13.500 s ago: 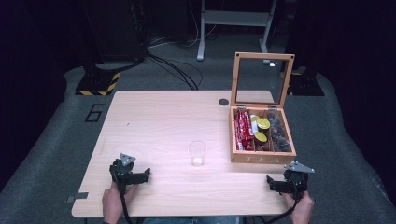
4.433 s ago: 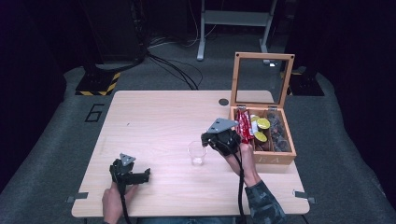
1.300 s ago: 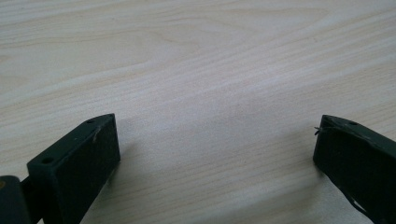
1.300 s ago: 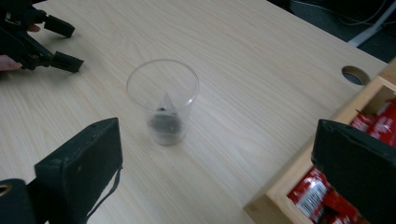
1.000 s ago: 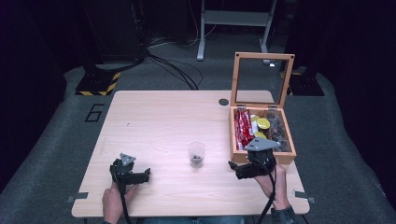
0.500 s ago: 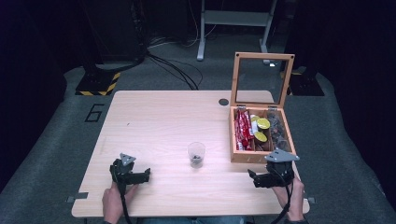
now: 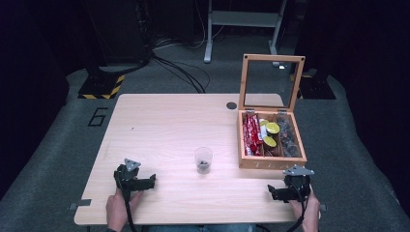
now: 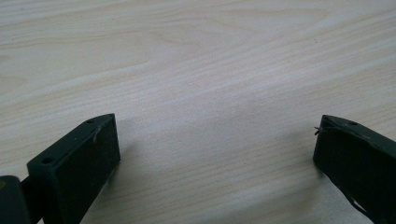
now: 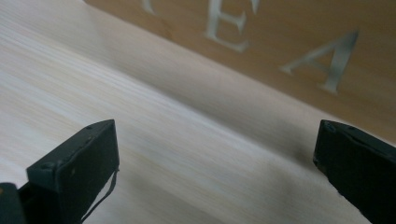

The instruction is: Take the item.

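A clear plastic cup [image 7: 203, 160] with something dark in its bottom stands at the middle of the light wooden table [image 7: 164, 125]. At the right is an open wooden tea box [image 7: 270, 162] with red packets, yellow-lidded pods and dark items inside. My left gripper [image 7: 151, 180] rests open near the table's front left; its jaws stand wide apart over bare wood [image 8: 210, 116]. My right gripper [image 7: 271, 194] rests open at the front right, just in front of the box. Between its spread jaws I see the box's front wall [image 9: 280, 42] with the letters "TEA".
The box's glass lid [image 7: 270, 82] stands upright at the back. A small dark round cap [image 7: 231, 105] sits in the table near the rear edge. Cables and a metal stand [image 7: 241, 19] lie on the floor beyond the table.
My right gripper has drawn back from near the box's front to the table's front right corner. Seconds ago it was beside the cup, which then held nothing dark. The left gripper stayed still.
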Motion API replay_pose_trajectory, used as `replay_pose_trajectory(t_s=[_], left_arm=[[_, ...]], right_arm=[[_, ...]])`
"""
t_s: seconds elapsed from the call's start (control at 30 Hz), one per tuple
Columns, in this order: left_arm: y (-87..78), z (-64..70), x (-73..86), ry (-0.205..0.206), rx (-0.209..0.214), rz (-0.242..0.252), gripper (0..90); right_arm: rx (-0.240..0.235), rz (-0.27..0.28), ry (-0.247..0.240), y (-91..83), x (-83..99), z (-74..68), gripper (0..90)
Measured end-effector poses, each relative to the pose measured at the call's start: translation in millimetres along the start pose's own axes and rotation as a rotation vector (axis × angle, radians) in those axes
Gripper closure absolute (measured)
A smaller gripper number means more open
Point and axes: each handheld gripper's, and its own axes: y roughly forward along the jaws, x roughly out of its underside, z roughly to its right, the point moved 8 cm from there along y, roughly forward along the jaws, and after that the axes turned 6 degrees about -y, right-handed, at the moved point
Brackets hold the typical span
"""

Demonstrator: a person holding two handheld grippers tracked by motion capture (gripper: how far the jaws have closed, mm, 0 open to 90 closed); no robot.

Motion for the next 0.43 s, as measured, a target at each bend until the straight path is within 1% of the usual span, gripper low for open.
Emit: replay_pose_trajectory(t_s=[0.03, 0.07, 0.13, 0.2, 0.33, 0.43], left_arm=[[0.1, 0.0, -0.1, 0.001, 0.000, 0.000, 0.3], [0.2, 0.0, -0.2, 0.001, 0.000, 0.000, 0.3], [0.2, 0.0, -0.2, 0.002, 0.000, -0.001, 0.4], [0.2, 0.0, -0.2, 0.002, 0.000, -0.001, 0.4], [0.6, -0.5, -0.9, 0.007, -0.002, 0.005, 0.3], [0.3, 0.2, -0.3, 0.001, 0.000, -0.001, 0.4]], right_arm=[[0.004, -0.014, -0.009, 4.2, 3.4, 1.0, 0.0], [-0.009, 0.012, 0.004, 6.9, 3.2, 1.7, 0.0], [-0.035, 0.053, 0.009, 10.5, 3.6, 4.9, 0.0], [-0.032, 0.076, 0.021, 12.3, 3.5, 8.0, 0.0], [-0.027, 0.076, 0.025, 13.0, 2.6, 8.6, 0.0], [-0.029, 0.077, 0.027, 13.0, 2.5, 8.7, 0.0]])
